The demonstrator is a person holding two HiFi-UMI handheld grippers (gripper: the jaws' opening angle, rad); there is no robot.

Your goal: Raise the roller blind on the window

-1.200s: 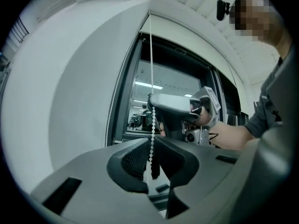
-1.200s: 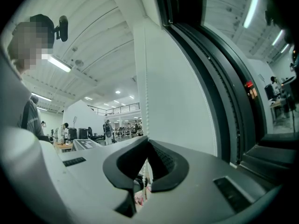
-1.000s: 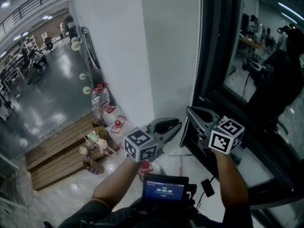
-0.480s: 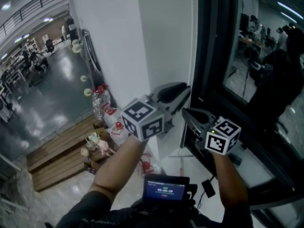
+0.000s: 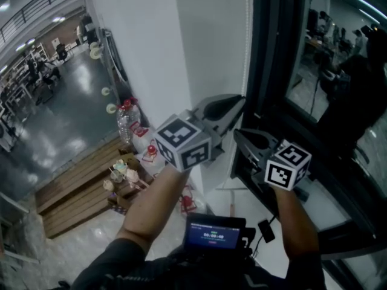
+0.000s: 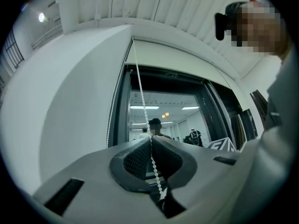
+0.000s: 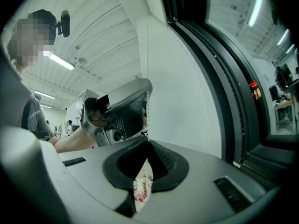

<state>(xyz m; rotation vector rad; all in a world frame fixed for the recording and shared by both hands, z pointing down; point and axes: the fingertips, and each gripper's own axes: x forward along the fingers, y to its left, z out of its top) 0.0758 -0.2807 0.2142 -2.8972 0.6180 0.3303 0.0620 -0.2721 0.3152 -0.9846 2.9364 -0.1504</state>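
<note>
A white bead chain point(image 5: 247, 47) hangs along the edge of the white wall, beside the black window frame point(image 5: 273, 71). My left gripper point(image 5: 239, 103) is up at the chain, just above the right one. In the left gripper view its jaws are shut on the bead chain point(image 6: 140, 92), which runs up to the rolled blind point(image 6: 182, 59) at the window's top. My right gripper point(image 5: 237, 133) sits just below, jaws shut. In the right gripper view a beaded strand point(image 7: 146, 107) drops from the left gripper point(image 7: 122, 107) to where the right gripper's point(image 7: 147, 141) tips meet.
The window glass point(image 5: 326, 65) reflects the room and a person. A white sill point(image 5: 242, 201) lies below the frame. On the floor at the left are a water bottle point(image 5: 125, 124), small toys point(image 5: 121, 175) and a wooden pallet point(image 5: 72, 195). A screen device point(image 5: 214, 234) sits at my chest.
My left gripper has risen from beside the right one up to the chain above it. The right gripper has stayed nearly where it was.
</note>
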